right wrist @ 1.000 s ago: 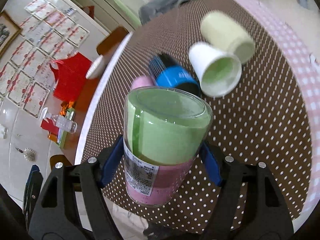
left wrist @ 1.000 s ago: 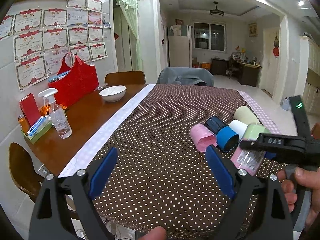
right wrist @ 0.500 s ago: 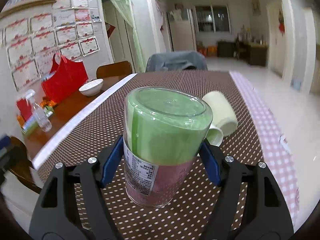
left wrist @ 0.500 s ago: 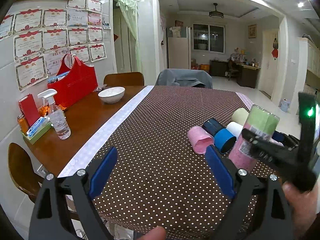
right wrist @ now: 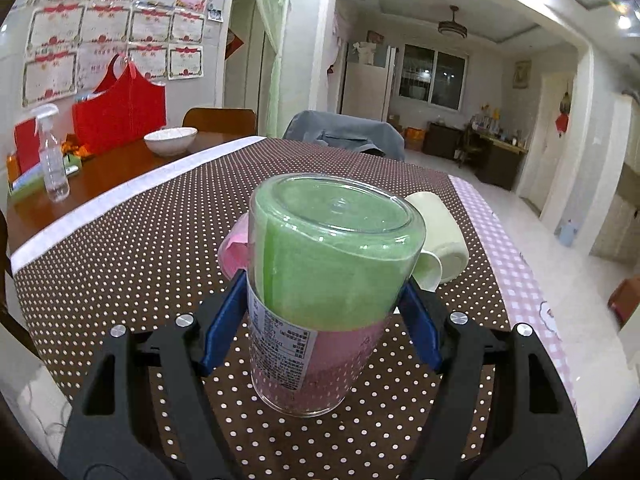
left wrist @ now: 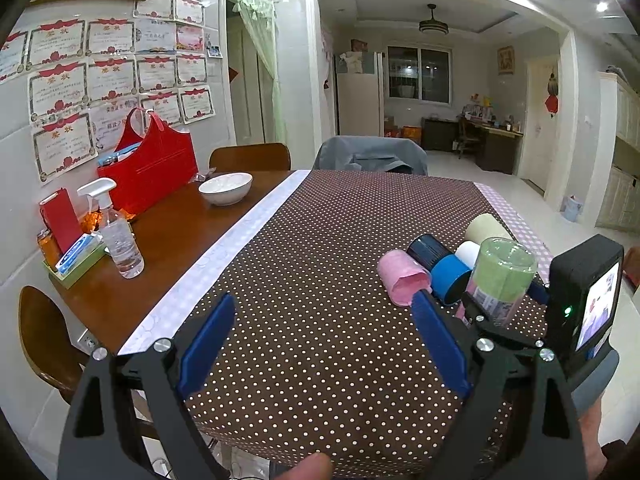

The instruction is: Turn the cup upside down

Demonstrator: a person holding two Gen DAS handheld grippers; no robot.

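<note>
My right gripper (right wrist: 322, 312) is shut on a clear cup with green and pink lining (right wrist: 328, 280). The cup stands upside down, closed base up, its rim at or just above the dotted tablecloth (right wrist: 140, 248). It also shows in the left wrist view (left wrist: 500, 280), with the right gripper (left wrist: 504, 320) behind it. My left gripper (left wrist: 320, 340) is open and empty, low over the near part of the cloth (left wrist: 320, 280), to the left of the cup.
Several cups lie on their sides behind the held cup: pink (left wrist: 404, 282), blue (left wrist: 444, 270), white (left wrist: 470, 252), cream (left wrist: 486, 230). A white bowl (left wrist: 226, 188), spray bottle (left wrist: 118, 240) and red bag (left wrist: 150, 168) stand on the bare wood at left.
My right gripper has turned the cup from tilted to upright with its base up and lowered it toward the cloth. My left gripper has stayed put.
</note>
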